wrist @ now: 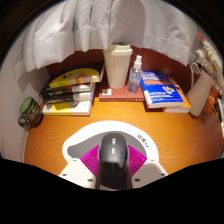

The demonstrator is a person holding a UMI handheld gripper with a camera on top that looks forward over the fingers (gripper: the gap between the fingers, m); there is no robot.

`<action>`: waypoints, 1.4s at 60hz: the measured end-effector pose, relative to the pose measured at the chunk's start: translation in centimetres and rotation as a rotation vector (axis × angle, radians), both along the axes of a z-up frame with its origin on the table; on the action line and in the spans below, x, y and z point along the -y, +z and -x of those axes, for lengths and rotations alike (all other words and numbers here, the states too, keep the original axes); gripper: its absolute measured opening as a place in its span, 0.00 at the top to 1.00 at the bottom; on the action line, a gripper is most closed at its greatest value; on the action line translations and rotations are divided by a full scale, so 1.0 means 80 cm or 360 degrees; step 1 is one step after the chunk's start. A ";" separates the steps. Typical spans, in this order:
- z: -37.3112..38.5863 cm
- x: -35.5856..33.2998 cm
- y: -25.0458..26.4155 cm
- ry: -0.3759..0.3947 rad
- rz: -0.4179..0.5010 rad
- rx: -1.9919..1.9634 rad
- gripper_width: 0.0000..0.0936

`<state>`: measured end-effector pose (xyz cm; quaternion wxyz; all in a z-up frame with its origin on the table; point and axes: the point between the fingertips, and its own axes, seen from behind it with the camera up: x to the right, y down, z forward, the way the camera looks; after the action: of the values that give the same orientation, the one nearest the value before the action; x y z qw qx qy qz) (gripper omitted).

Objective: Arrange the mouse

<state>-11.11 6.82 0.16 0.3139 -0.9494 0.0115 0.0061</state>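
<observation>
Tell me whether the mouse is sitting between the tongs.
Yes. The dark mouse sits between the tongs, their purple pads at either side of it.

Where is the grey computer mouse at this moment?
In the gripper view, the grey computer mouse sits between the gripper's purple-padded fingers, on the wooden desk, nearer than the blue book and clear spray bottle.

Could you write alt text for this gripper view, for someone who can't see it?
A gripper with pink pads holds a grey mouse between its fingers above a wooden desk. Beyond lie stacked books, a white box, a spray bottle and a blue book.
</observation>
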 end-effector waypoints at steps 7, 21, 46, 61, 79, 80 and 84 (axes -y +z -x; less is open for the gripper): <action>0.003 -0.001 -0.019 -0.0001 -0.0017 -0.0016 0.61; 0.002 -0.003 -0.022 0.0033 0.0024 0.0004 0.50; 0.012 0.018 0.056 0.0021 -0.0025 -0.0019 0.10; 0.024 0.082 0.213 -0.0070 -0.0278 -0.0039 0.10; 0.044 0.169 0.316 -0.0081 -0.0464 0.0032 0.11; 0.046 0.174 0.317 -0.0075 -0.0459 0.0039 0.11; 0.053 0.189 0.322 -0.0058 -0.0464 0.0056 0.10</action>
<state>-15.32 -8.31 25.93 0.4487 -0.8933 0.0223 -0.0146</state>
